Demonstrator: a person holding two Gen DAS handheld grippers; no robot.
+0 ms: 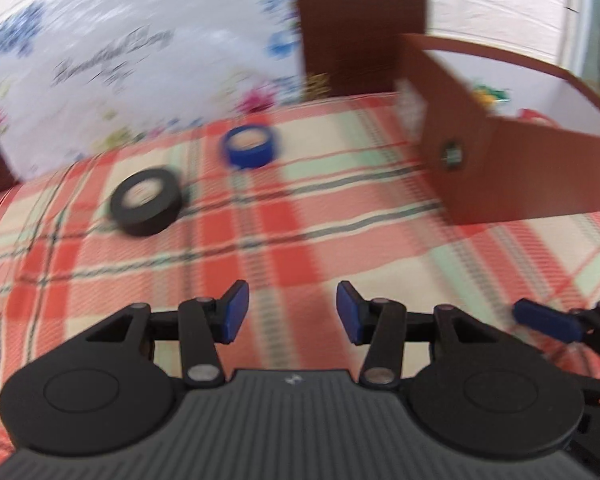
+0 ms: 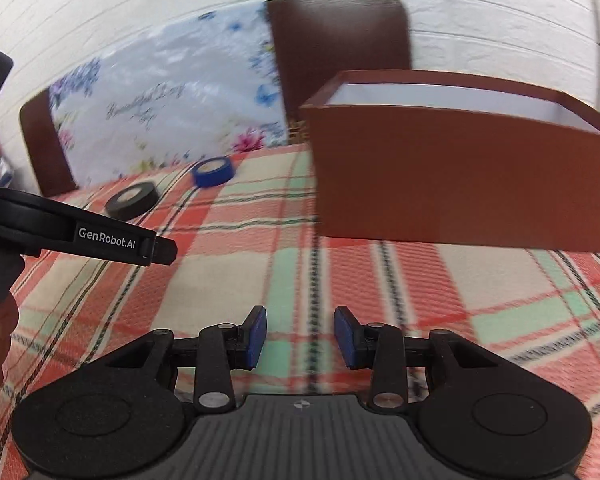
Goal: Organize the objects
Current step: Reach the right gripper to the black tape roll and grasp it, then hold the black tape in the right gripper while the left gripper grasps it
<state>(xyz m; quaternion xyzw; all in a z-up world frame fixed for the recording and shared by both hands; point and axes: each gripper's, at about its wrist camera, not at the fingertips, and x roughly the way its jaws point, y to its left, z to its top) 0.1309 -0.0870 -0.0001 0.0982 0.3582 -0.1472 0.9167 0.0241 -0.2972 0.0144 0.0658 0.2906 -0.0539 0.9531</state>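
A black tape roll (image 1: 146,202) and a blue tape roll (image 1: 250,147) lie flat on the plaid tablecloth, far left of a brown open box (image 1: 512,168). My left gripper (image 1: 292,312) is open and empty, well short of both rolls. My right gripper (image 2: 300,338) is open and empty, low over the cloth in front of the box (image 2: 460,184). The right wrist view shows the black roll (image 2: 132,201), the blue roll (image 2: 213,171) and the left gripper's body (image 2: 80,236) at the left. The box holds some colourful items, mostly hidden.
Brown chair backs (image 2: 340,60) stand behind the table's far edge, one draped with a floral cloth (image 2: 172,112). A white brick wall (image 2: 500,20) is behind. The right gripper's blue fingertip (image 1: 548,322) shows at the lower right of the left wrist view.
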